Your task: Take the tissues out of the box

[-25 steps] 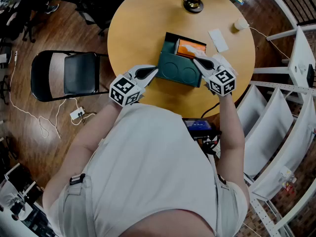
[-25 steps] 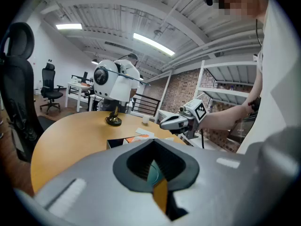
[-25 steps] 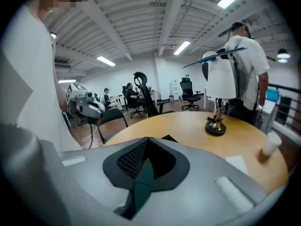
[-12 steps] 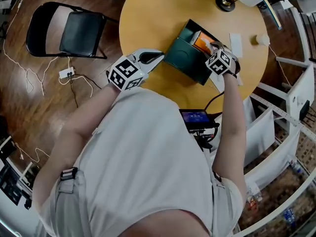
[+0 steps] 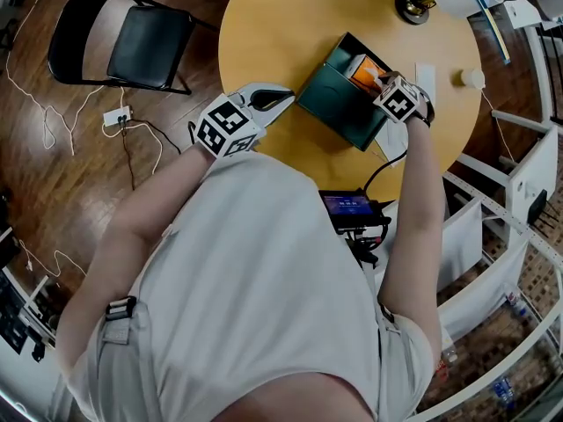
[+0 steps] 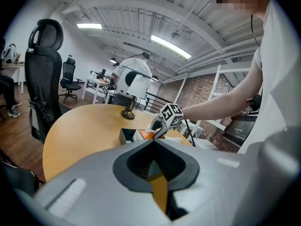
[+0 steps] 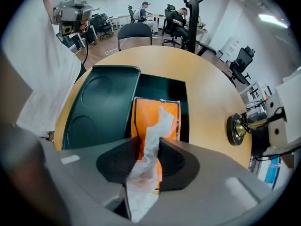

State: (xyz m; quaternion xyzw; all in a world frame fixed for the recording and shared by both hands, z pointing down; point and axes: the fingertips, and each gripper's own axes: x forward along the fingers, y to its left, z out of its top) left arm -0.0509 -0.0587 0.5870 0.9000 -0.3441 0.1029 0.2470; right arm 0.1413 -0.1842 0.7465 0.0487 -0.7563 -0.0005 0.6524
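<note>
A dark green box (image 5: pixel 339 112) lies open on the round wooden table (image 5: pixel 264 25), its lid (image 7: pixel 101 107) folded towards me. Inside sits an orange tissue packet (image 7: pixel 155 114). A white tissue (image 7: pixel 160 121) rises out of it and runs between the jaws of my right gripper (image 7: pixel 149 142), which are closing and pinch it. In the head view that right gripper (image 5: pixel 384 82) is over the packet (image 5: pixel 363 71). My left gripper (image 5: pixel 286 95) rests at the box's left side, shut and holding nothing. From the left gripper (image 6: pixel 153 141) view, the box (image 6: pixel 126 134) lies just ahead.
A brass lamp base (image 5: pixel 413 5) stands at the table's far side. A white card (image 5: pixel 424 79) and a small white round thing (image 5: pixel 472 78) lie right of the box. A black folding chair (image 5: pixel 141 38) is at the left, white shelving (image 5: pixel 519 192) at the right.
The head view has swung, so the table now sits higher and to the right. My right gripper went from the box's near right corner to above the orange packet. The left gripper stayed beside the box.
</note>
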